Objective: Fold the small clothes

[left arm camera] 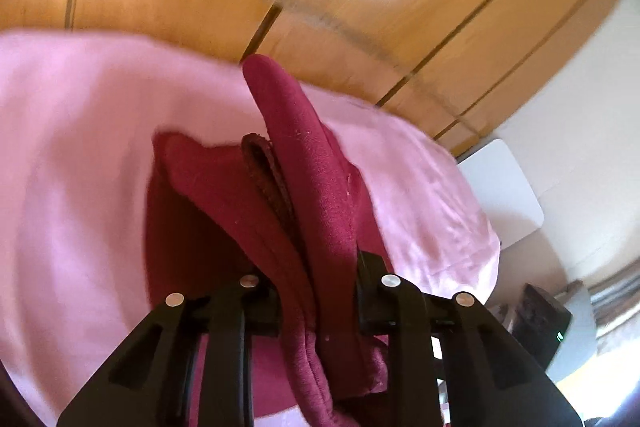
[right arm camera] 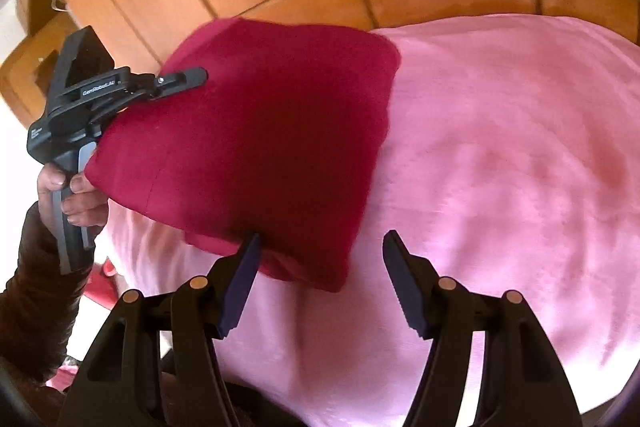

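One dark red garment point(right arm camera: 256, 131), one pink sheet point(right arm camera: 500, 155), two hand-held grippers.

1. One legible marking: "GenRobot.AI", white lettering on the black body of the left tongs point(right arm camera: 182, 81), seen from the right wrist view.
2. A small white label lower on the same body, near the handle: several lines of print, too small to read.
3. Left wrist view: no text, number or sign can be read.
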Demonstrator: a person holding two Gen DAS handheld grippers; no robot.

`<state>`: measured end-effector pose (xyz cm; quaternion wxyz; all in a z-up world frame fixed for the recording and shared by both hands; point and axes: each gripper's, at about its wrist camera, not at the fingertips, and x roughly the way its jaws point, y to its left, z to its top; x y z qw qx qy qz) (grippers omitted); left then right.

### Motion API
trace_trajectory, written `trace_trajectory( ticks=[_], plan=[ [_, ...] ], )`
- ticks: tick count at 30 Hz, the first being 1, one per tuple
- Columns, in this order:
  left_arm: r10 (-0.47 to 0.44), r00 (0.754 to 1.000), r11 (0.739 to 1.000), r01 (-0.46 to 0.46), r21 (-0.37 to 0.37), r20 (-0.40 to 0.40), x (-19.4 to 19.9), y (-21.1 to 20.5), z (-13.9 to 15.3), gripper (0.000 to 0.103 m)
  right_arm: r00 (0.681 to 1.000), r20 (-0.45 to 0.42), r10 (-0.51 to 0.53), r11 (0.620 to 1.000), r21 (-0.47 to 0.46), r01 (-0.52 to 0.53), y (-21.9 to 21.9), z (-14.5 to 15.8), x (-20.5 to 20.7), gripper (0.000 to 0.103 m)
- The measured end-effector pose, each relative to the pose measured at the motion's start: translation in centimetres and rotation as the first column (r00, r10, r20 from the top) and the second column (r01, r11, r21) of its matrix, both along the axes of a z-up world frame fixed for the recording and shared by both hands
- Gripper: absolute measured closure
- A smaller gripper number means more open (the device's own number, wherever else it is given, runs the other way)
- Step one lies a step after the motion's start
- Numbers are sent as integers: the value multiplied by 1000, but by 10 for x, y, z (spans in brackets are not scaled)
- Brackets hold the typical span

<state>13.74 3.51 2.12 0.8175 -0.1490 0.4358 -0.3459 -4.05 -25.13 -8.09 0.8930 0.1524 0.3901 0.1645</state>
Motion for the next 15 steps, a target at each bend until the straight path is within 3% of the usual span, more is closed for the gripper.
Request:
trace_trajectory(
  ticks=[3,7,9,13,15],
  plan=[
    [22,999,996,-25,88,37,-3,14,-4,80,997,-21,78,997,-14,-78,26,-7,4,40],
    [126,988,976,-108,187,-85,21,32,-63,80,986,-100,131,985,-100,-141,60,-30,13,41],
    [141,985,976,-120,183,-103,23,32,-82,79,980,-141,141,978,-132,-160,66,-38,13,41],
    [145,987,976,-132,172,-64,12,33,-81,79,972,-130,198,968,-133,-215,57,-16,8,41],
    [180,983,965,-169,199,-33,9,33,-76,67,976,-68,205,972,-104,-211,46,8,5,41]
  ],
)
